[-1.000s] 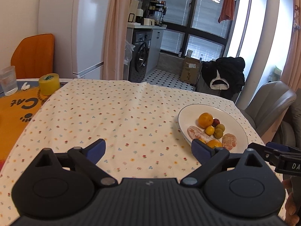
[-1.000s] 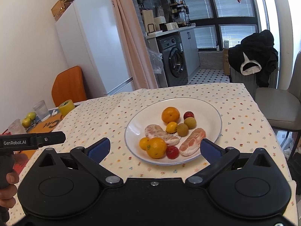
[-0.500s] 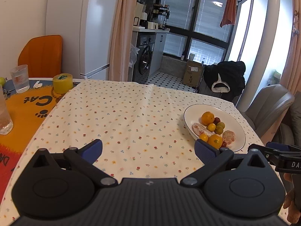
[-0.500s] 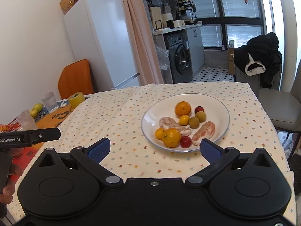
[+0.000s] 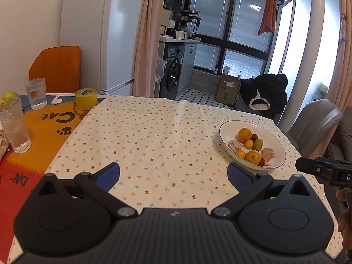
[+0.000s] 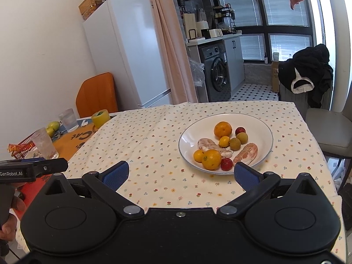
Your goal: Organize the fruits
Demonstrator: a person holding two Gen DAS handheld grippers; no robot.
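both claws (image 6: 181, 173) pulled back, plate (image 6: 189, 132) farther (fruit untouched)

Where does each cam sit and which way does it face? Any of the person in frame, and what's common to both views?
Left wrist: rides the left gripper, open, facing across the floral tablecloth toward the kitchen; plate of fruit off right; right gripper's tip and fingers at right edge.
Right wrist: rides the right gripper, open, facing the plate of fruit nearly head-on; left gripper and hand at left edge.
Shared: plate, tablecloth, fridge, washing machine, yellow tape roll.
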